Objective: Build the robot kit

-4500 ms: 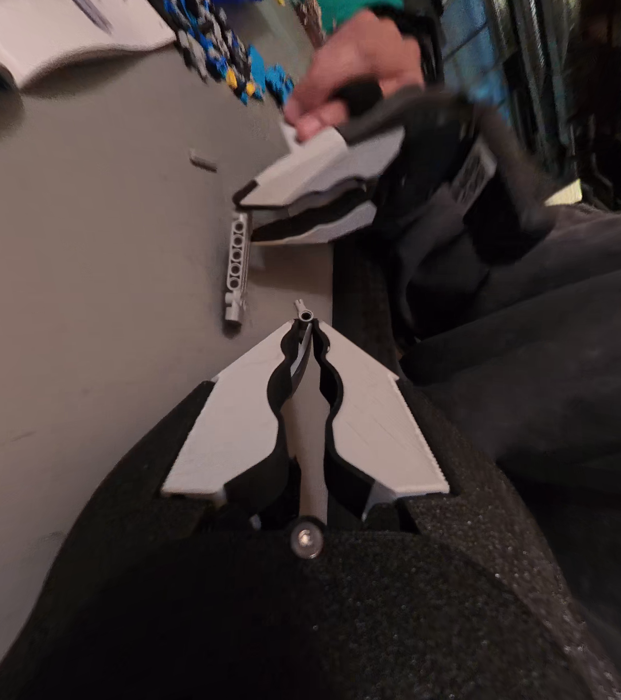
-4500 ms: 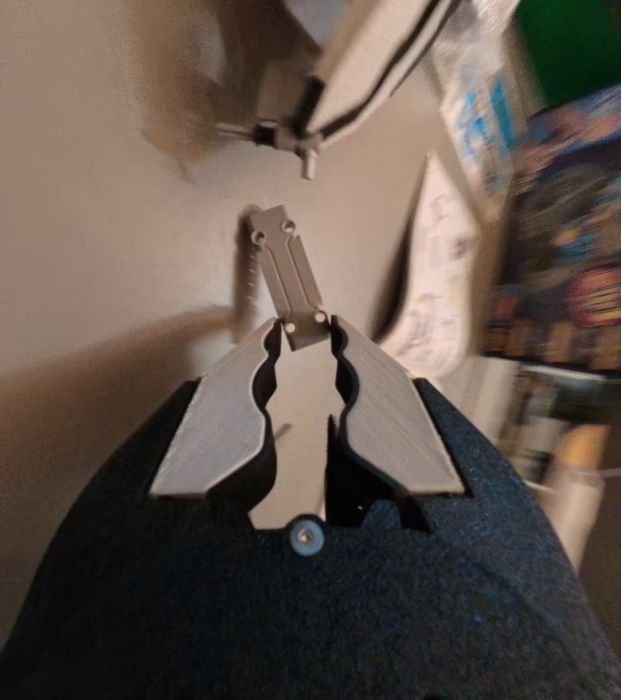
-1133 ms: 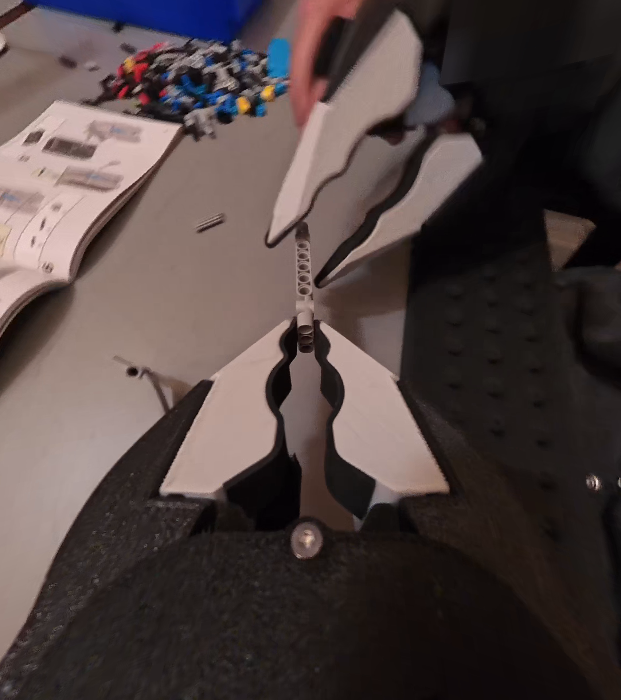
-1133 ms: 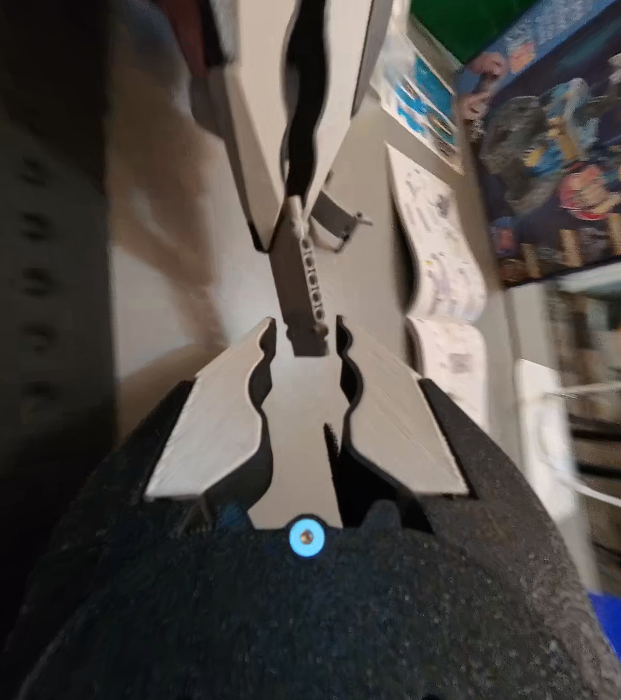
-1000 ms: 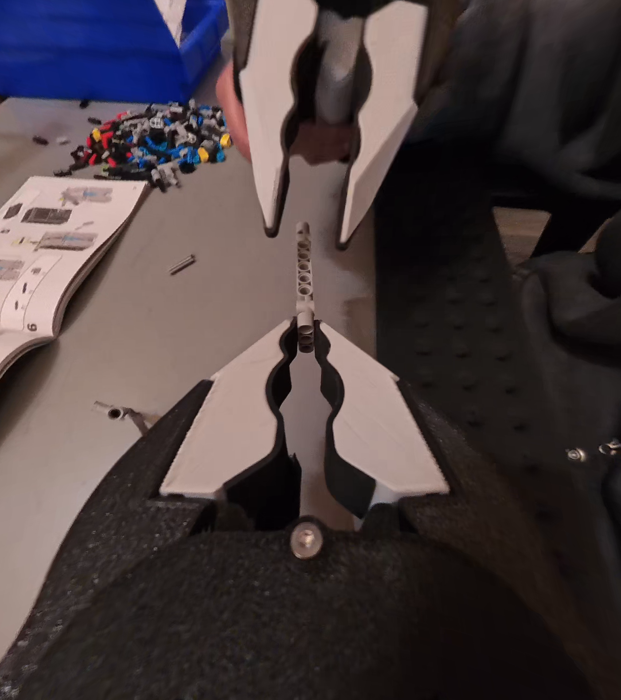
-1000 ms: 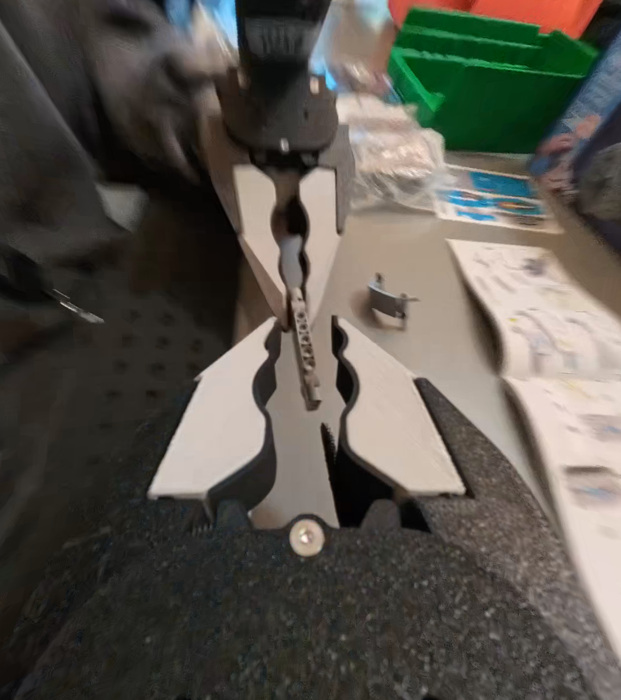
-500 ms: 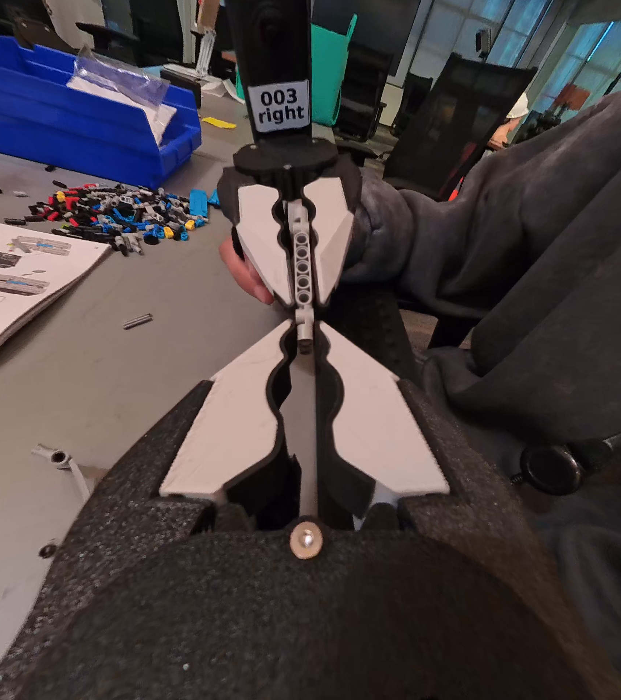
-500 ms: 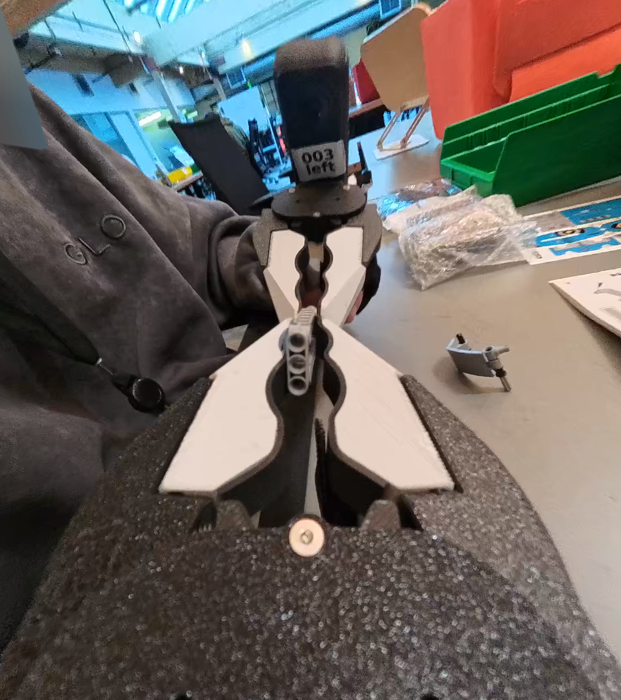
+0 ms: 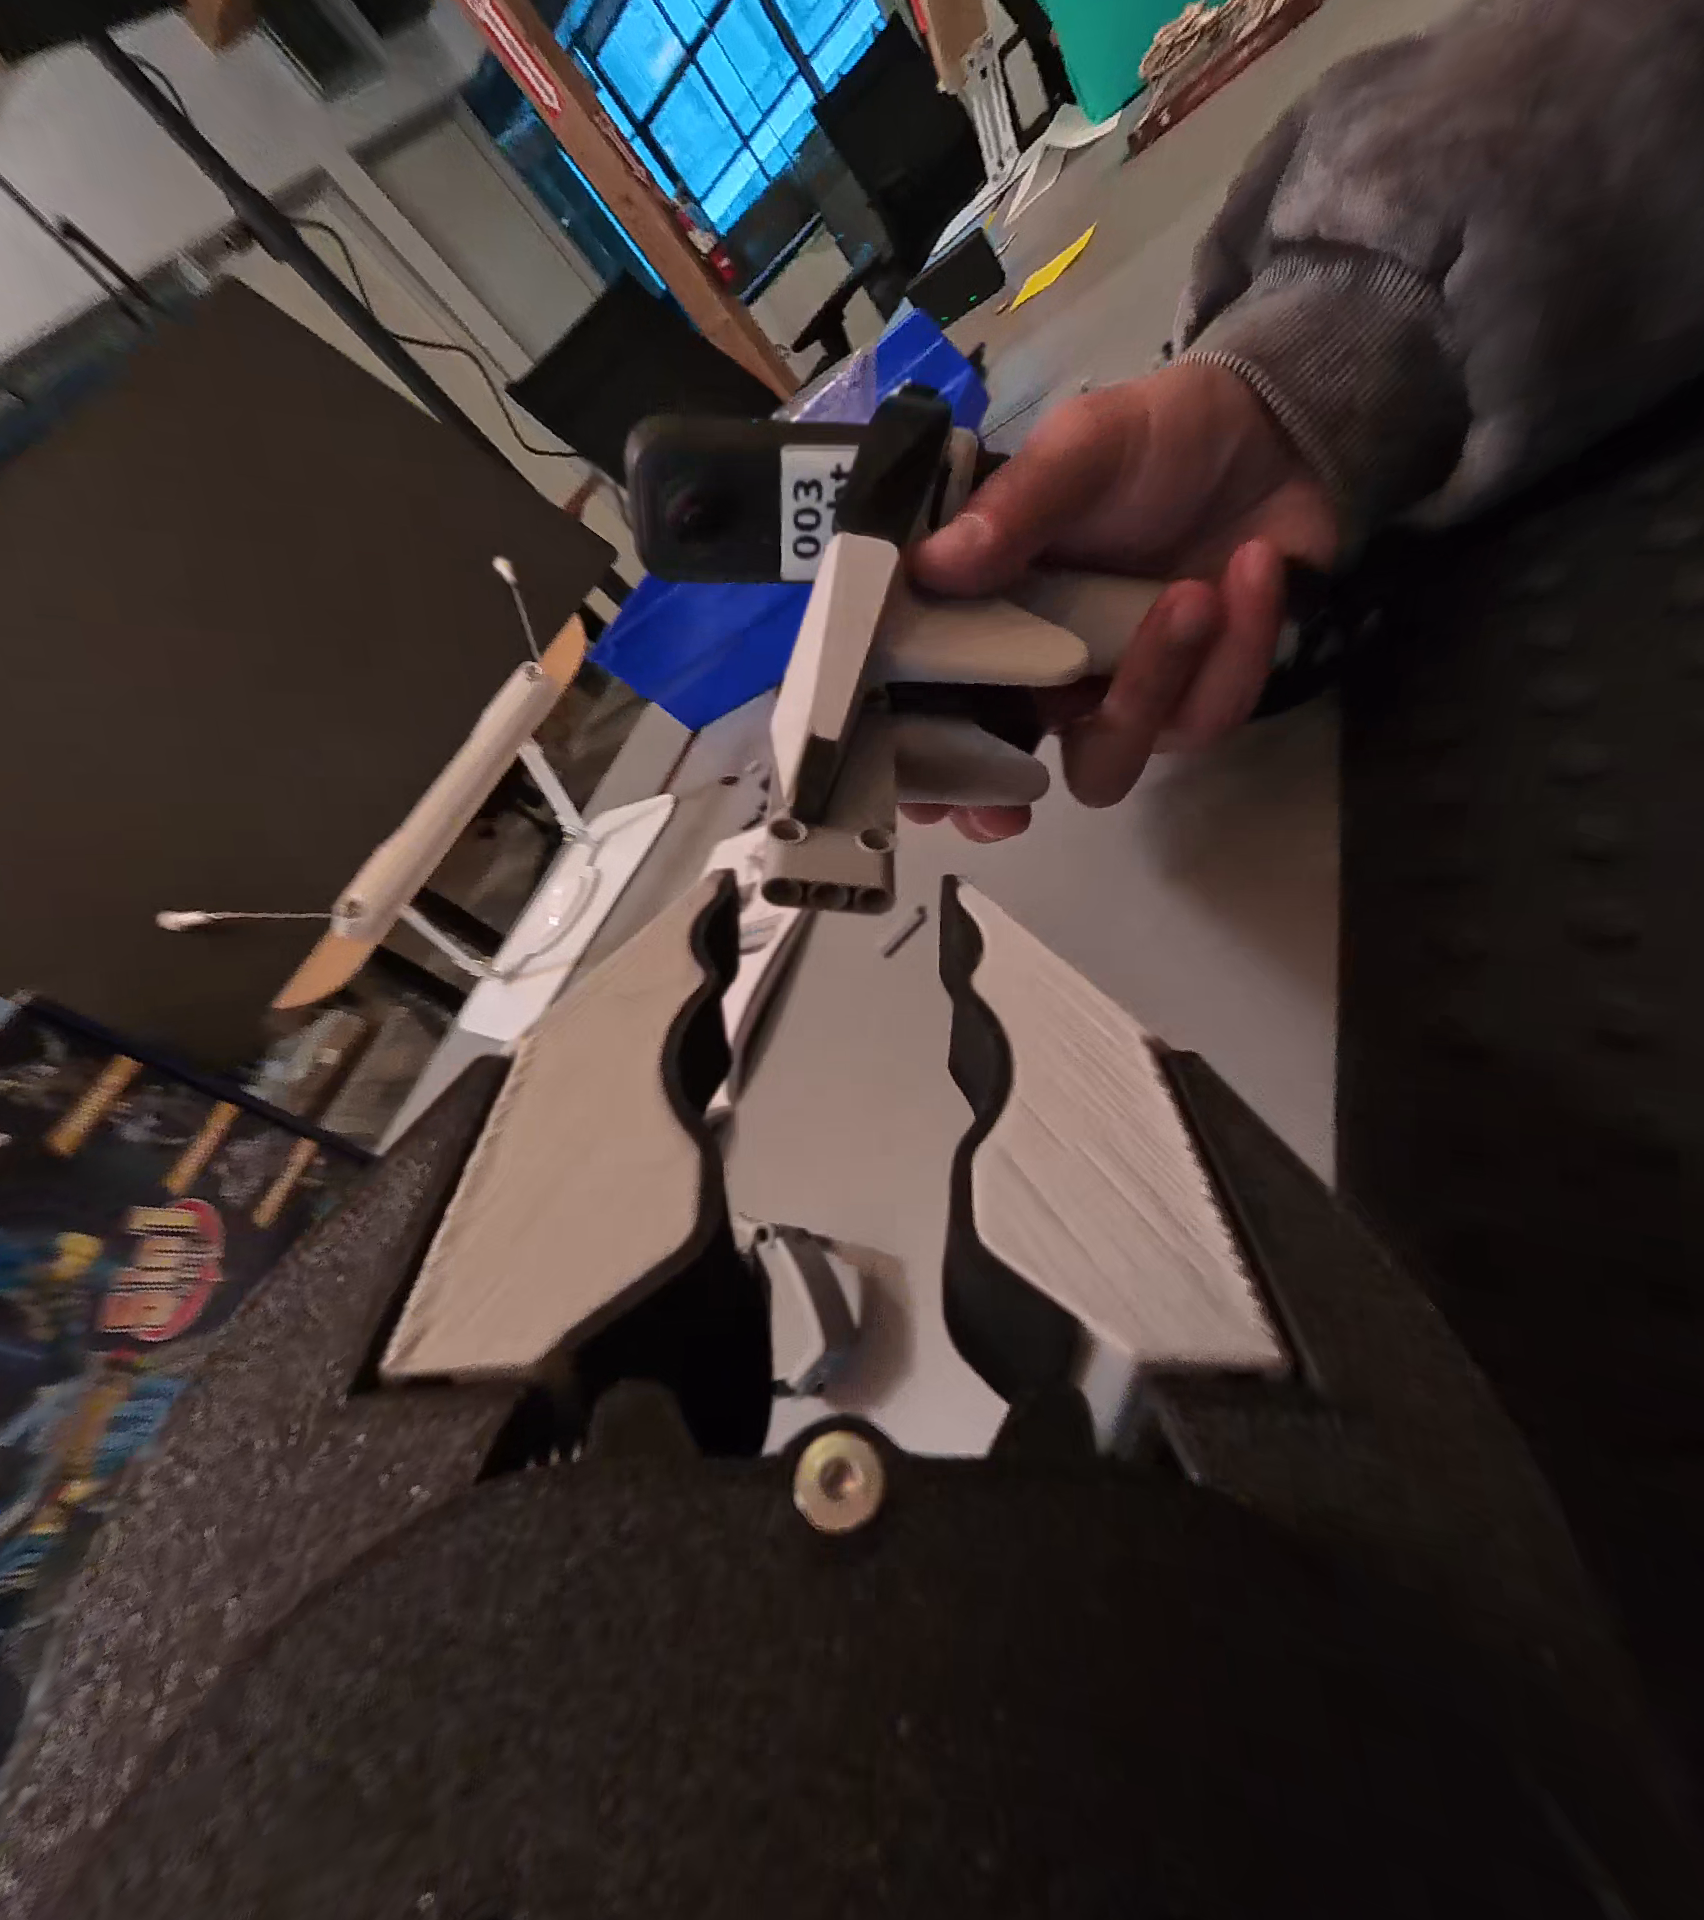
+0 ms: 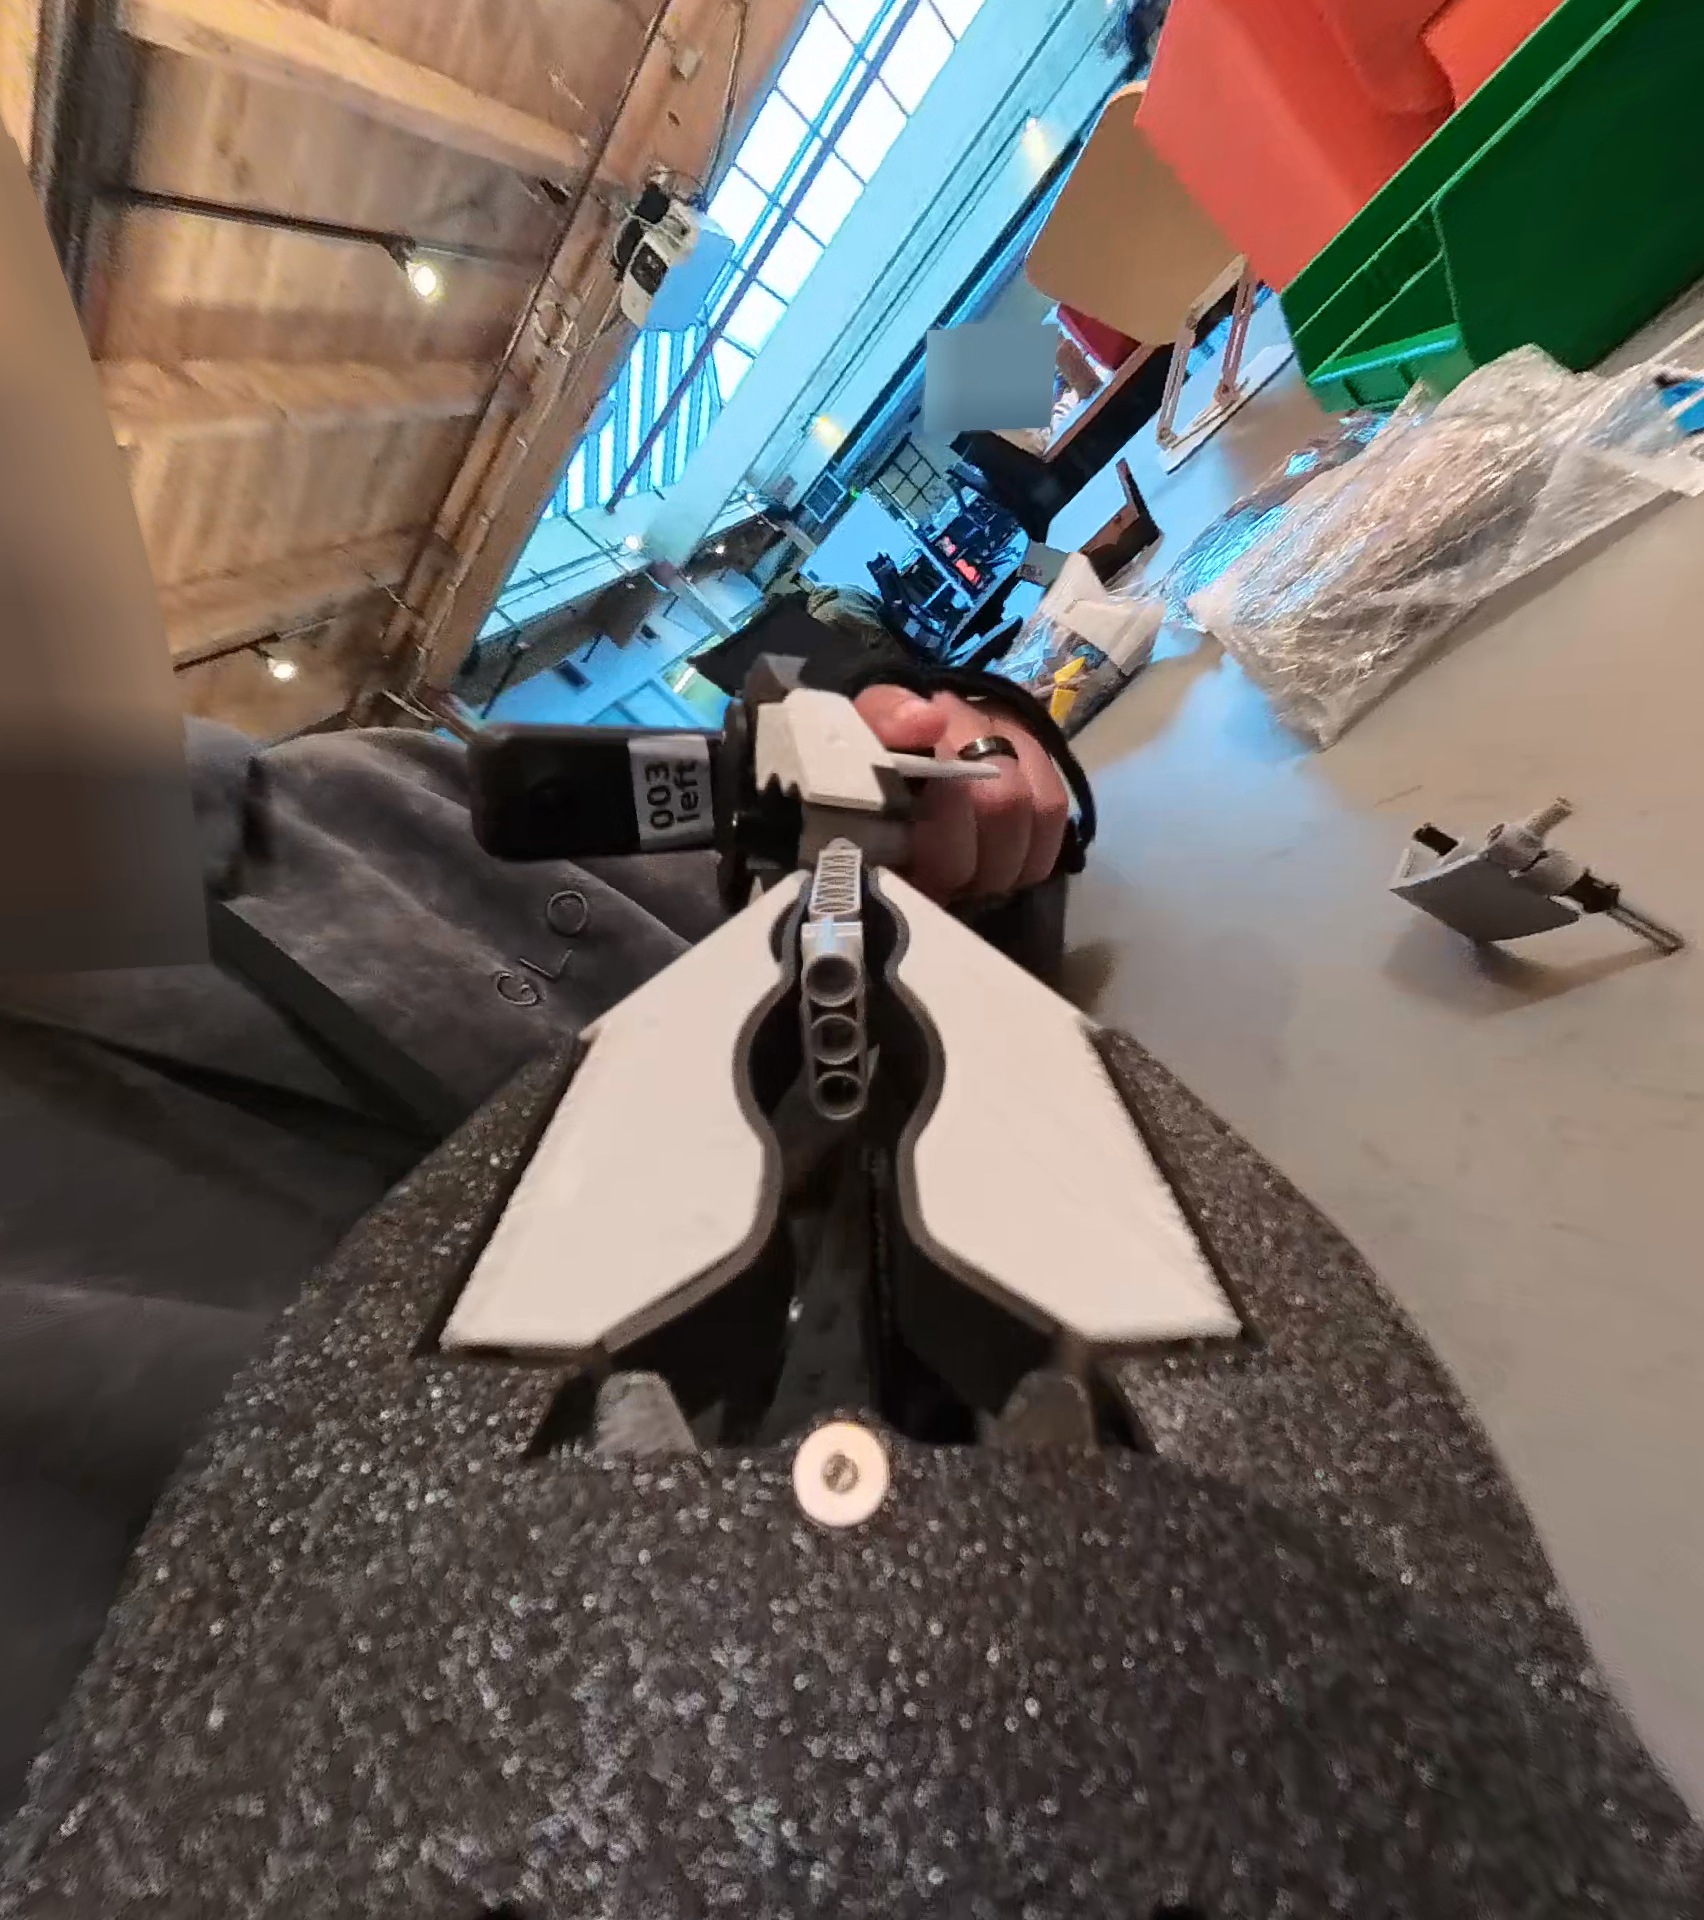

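The right gripper (image 10: 835, 904) had its jaws closed on a short grey beam (image 10: 835, 1039) with round holes, gripping it near one end so that the rest ran back between the jaws toward the camera. The left gripper (image 9: 832, 904) had its jaws wide apart and held nothing. At its 12 o'clock, just beyond the tips, the right gripper (image 9: 817, 769) hung with the beam (image 9: 827, 868) crosswise, near the left jaws but apart from them. A hand (image 9: 1139, 603) squeezed the right gripper's handle. A small grey part (image 10: 1492, 883) lay on the table (image 10: 1450, 1195) at 3 o'clock from the right jaws, well apart. A blue bin (image 9: 723, 644) stood behind at 11 o'clock in the left view. In the right view, a green bin (image 10: 1554, 208) and a clear bag (image 10: 1399, 540) lay at 1 o'clock. Seen side-on there, the left gripper (image 10: 827, 769) hid its jaws. The beam's far end was covered by the right jaws, and both backgrounds were tilted and blurred.
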The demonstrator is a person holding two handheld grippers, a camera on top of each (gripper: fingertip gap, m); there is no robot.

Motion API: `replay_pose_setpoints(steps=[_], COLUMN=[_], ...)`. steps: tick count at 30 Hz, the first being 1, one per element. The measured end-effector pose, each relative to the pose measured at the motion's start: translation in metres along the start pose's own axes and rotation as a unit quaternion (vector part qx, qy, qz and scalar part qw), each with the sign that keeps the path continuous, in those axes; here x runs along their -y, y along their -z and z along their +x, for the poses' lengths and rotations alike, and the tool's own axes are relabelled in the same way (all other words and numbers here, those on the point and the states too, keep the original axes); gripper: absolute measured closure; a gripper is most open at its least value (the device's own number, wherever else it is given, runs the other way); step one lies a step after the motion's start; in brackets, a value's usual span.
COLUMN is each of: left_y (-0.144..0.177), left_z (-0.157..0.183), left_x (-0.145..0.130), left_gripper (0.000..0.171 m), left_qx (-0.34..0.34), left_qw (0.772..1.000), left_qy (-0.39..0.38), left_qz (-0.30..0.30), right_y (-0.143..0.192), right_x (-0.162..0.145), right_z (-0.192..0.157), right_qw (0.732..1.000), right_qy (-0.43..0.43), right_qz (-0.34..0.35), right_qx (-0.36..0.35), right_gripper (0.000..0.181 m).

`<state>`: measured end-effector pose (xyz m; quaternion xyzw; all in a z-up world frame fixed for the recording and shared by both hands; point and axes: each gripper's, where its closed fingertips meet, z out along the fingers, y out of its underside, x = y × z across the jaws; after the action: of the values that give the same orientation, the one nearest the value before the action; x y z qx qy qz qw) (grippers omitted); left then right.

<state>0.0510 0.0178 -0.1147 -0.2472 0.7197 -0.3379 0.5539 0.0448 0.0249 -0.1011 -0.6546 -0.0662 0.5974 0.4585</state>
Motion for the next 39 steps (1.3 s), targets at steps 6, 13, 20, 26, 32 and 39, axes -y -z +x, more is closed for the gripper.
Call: replay_pose_setpoints(steps=[6,13,20,26,32,39], left_y=[0.000,-0.004,-0.004,0.002,0.006,-0.014], left_z=[0.001,0.004,0.001,-0.003,-0.038,-0.023], left_x=[0.000,-0.001,0.000,0.000,-0.089,-0.116], left_gripper=[0.148,0.148,0.148,0.145,0.138,0.133], left_qx=[0.009,-0.002,0.016,-0.008,-0.021,-0.034], left_qw=[0.999,0.999,0.998,0.999,0.954,0.910], left_qy=[-0.032,-0.034,-0.064,0.028,0.276,0.362], left_qz=[0.002,0.000,0.004,0.015,-0.119,-0.200], right_y=[-0.002,-0.010,-0.012,-0.003,0.027,0.020], right_x=[-0.004,-0.009,-0.006,0.002,0.025,0.014], right_z=[0.000,0.002,0.000,0.005,0.013,0.022], right_qw=[1.000,1.000,0.998,1.000,0.985,0.983], right_qy=[-0.010,-0.025,-0.048,0.009,0.129,0.132], right_qz=[-0.008,-0.016,-0.003,0.011,0.048,0.009], right_qx=[0.003,0.010,0.028,-0.009,-0.107,-0.126], right_gripper=[0.175,0.174,0.174,0.175,0.174,0.175])
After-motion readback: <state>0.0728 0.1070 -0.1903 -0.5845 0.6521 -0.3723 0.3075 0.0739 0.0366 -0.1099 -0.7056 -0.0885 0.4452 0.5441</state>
